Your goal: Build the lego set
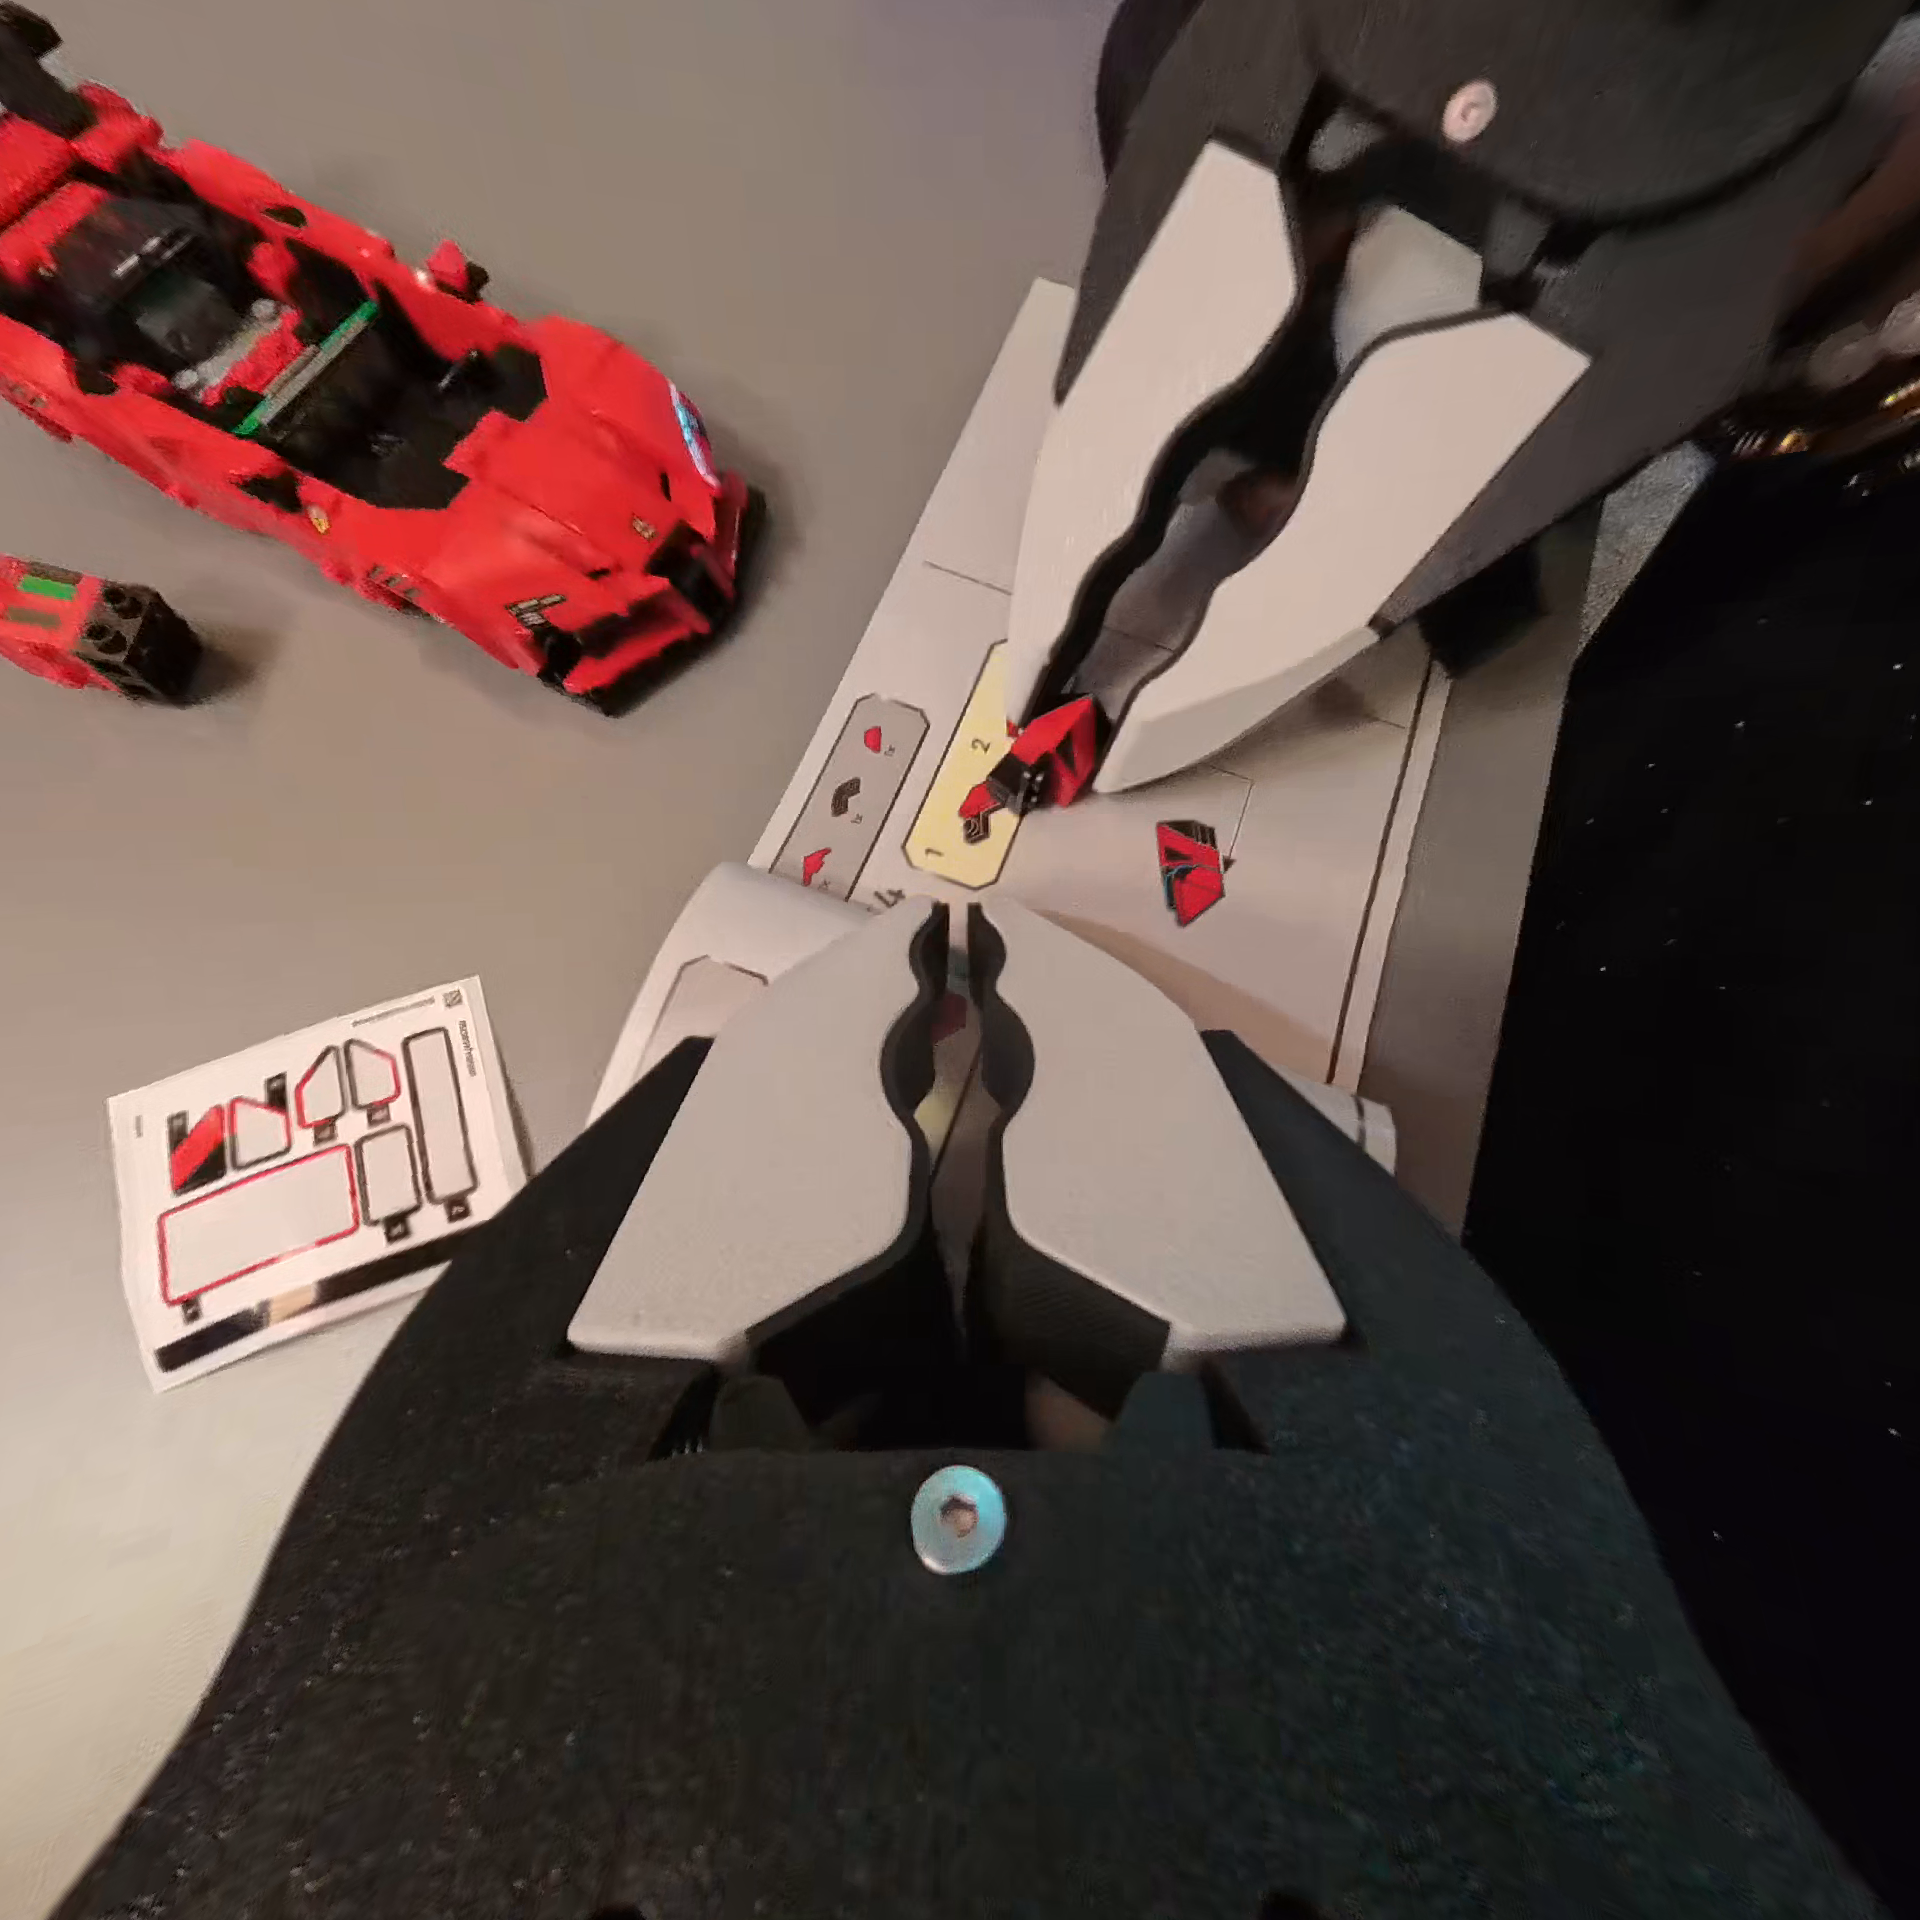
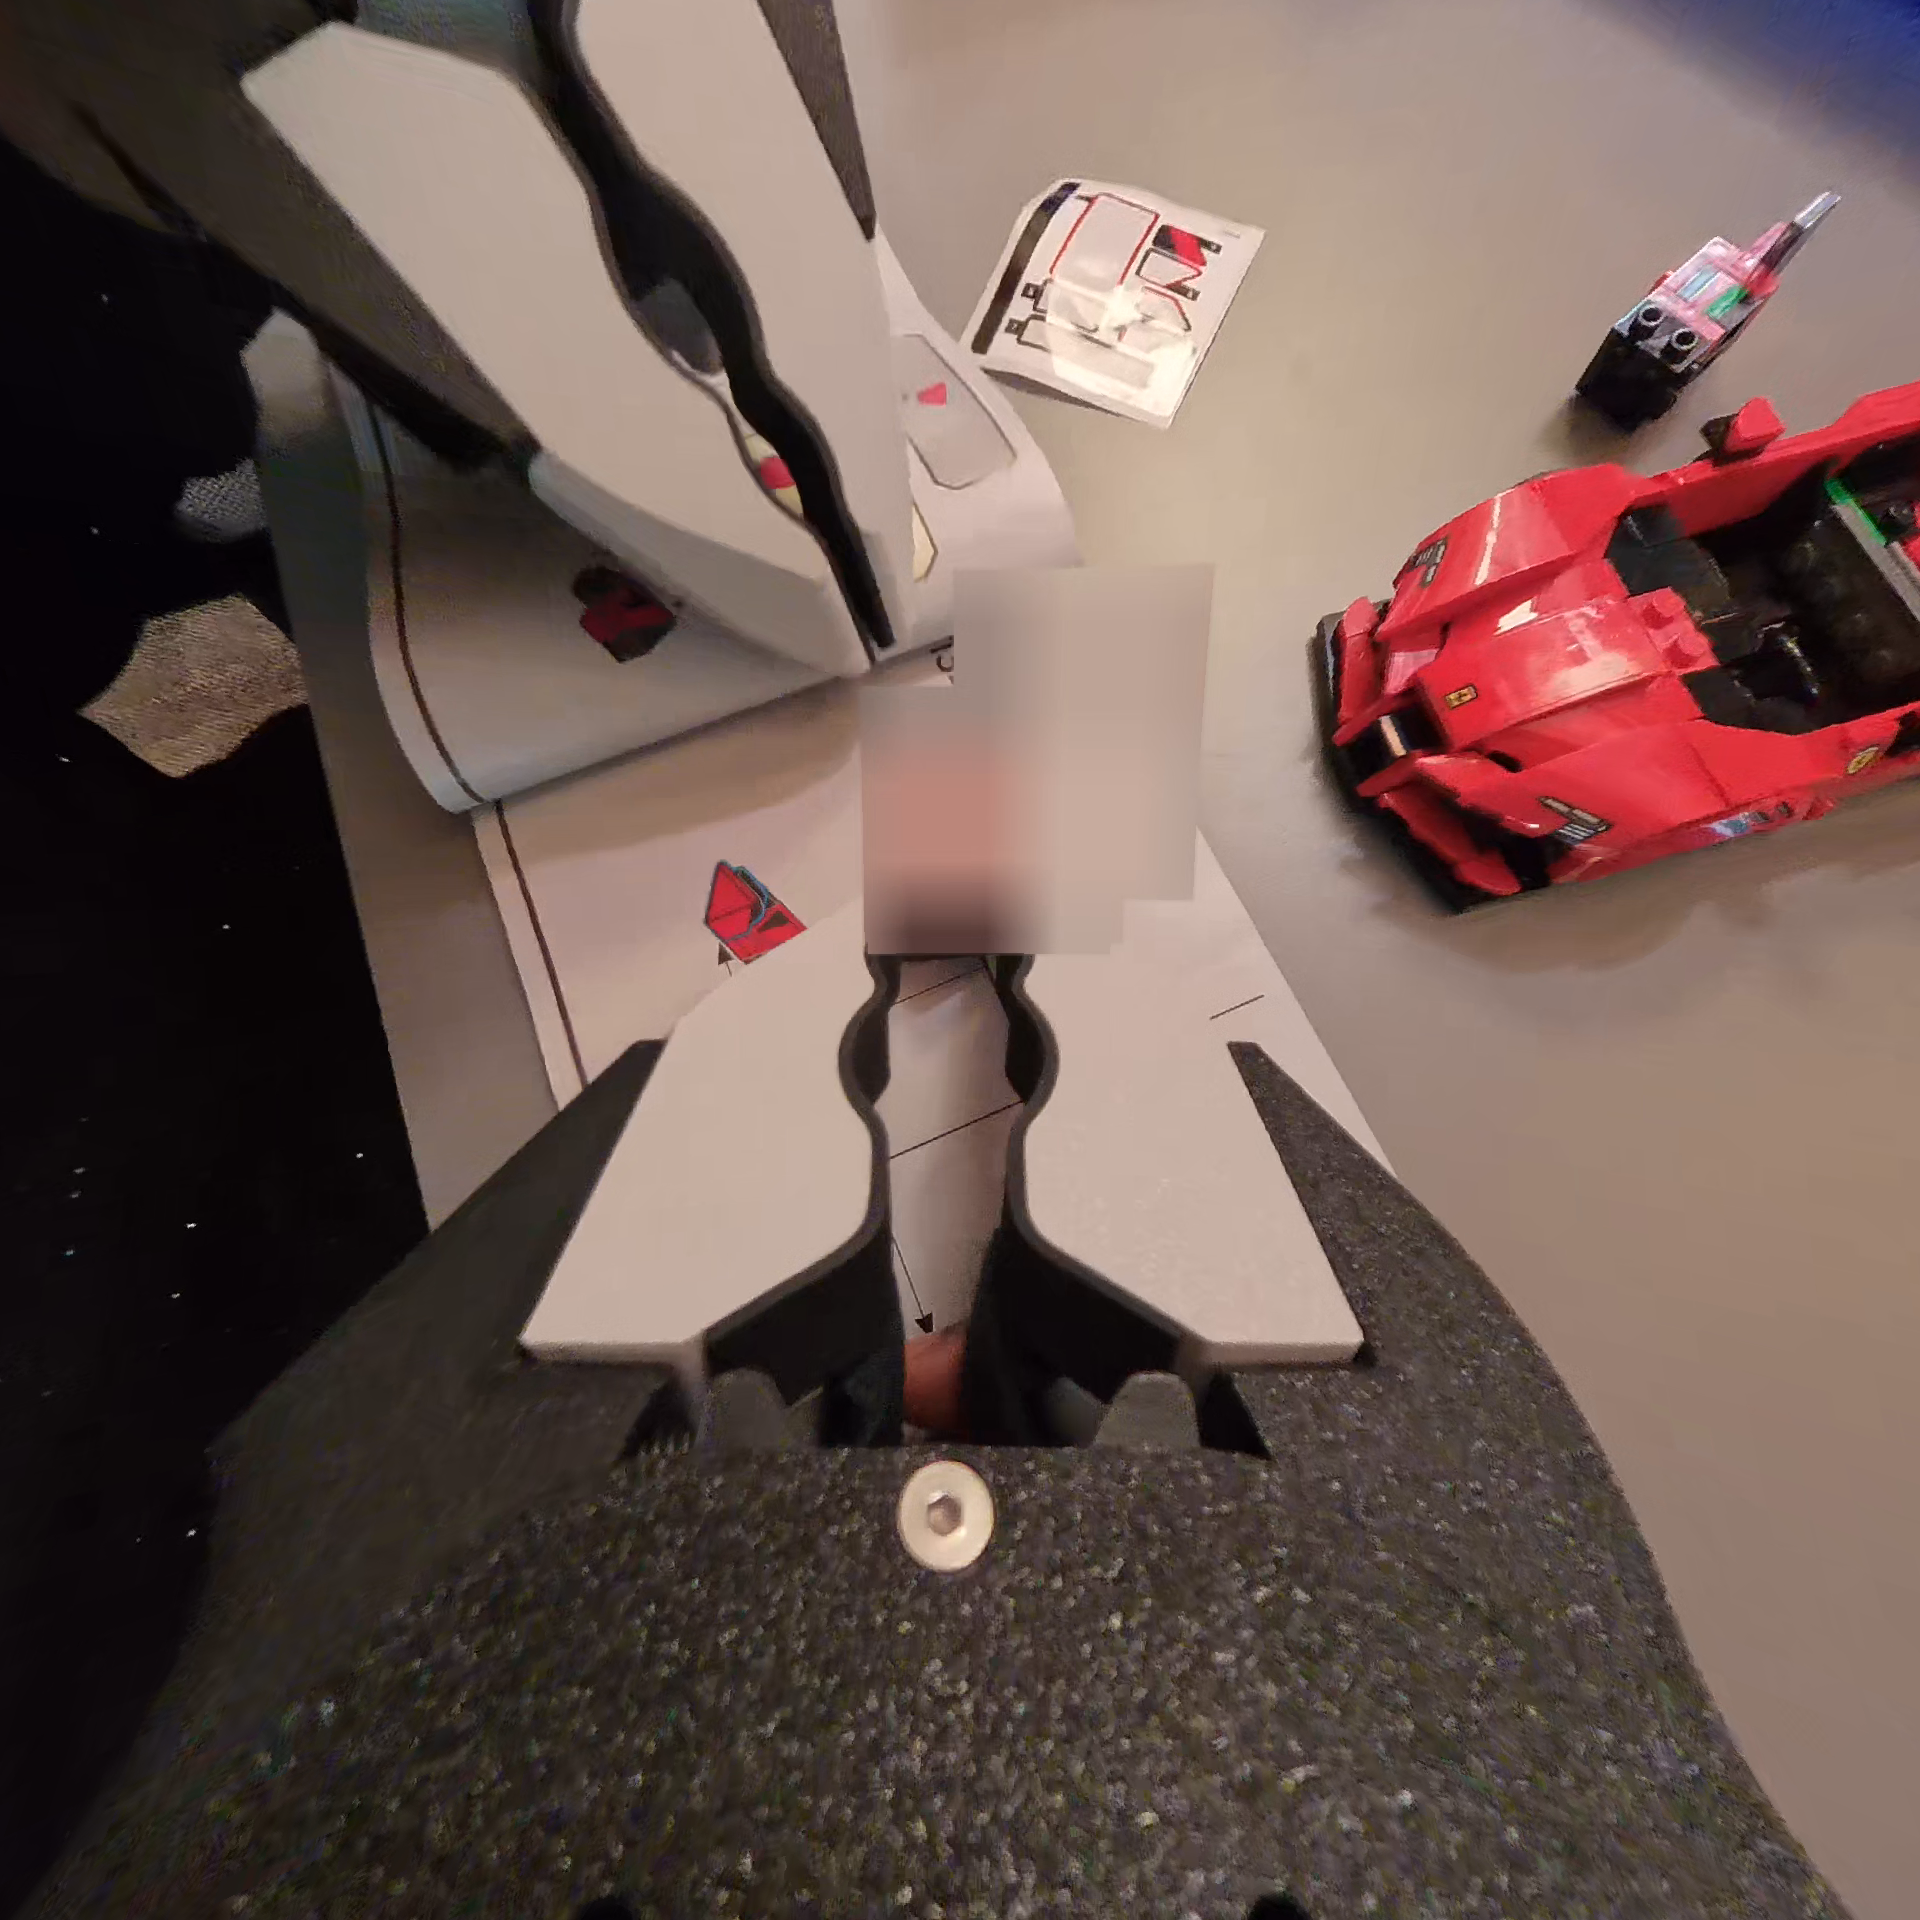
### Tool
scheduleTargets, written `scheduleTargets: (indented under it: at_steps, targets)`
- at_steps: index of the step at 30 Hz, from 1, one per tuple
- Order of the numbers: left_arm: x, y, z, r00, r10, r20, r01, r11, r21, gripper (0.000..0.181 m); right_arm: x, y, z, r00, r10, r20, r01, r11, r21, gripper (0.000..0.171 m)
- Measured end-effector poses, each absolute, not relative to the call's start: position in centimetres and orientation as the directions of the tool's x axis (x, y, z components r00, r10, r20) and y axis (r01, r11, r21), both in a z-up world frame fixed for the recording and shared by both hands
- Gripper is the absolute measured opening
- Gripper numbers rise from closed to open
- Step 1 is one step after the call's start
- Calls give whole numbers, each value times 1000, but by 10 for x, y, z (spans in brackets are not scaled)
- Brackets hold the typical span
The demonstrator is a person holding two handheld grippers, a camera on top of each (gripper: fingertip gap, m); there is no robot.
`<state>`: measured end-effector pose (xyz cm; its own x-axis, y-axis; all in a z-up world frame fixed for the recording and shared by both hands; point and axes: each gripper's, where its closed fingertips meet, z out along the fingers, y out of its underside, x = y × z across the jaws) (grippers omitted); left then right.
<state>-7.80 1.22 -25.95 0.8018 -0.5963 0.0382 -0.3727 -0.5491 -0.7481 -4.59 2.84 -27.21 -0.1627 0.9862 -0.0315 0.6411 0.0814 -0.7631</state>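
I see a plain grey worktop (image 1: 540,852), and beyond its right edge a dark speckled floor (image 1: 1714,1039).

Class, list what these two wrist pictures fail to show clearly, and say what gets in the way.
- Small red piece: hidden by a mosaic patch in the right wrist view.
- Red car: rear cut off by the frame edge in both views.
- Instruction booklet: pages partly covered by both grippers.
- Sticker sheet: details too small.

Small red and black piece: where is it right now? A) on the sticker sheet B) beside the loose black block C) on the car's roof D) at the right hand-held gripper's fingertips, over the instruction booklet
D: the small red and black piece sits at the right hand-held gripper tips above the instruction booklet.
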Motion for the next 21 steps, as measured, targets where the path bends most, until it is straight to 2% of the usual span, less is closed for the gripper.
scheduleTargets:
  at_steps: [5, 11, 16, 21]
  targets:
    - [-91, 12, -254, 816, -576, 46, -335, -537, -774, 3, -38, 41, -256, -107, 994, 12, 637, 78, -767, 17]
    - [-92, 11, -261, 813, -576, 77, -326, -561, -761, 1, -14, 122, -235, 27, 981, 193, 752, 107, -650, 17]
    - [-92, 11, -262, 812, -575, 98, -310, -568, -762, 0, -21, 164, -262, 69, 996, 61, 784, -17, -620, 17]
    - [-92, 11, -262, 808, -575, 129, -288, -576, -765, 0, -26, 168, -274, 56, 996, 76, 799, 1, -602, 17]
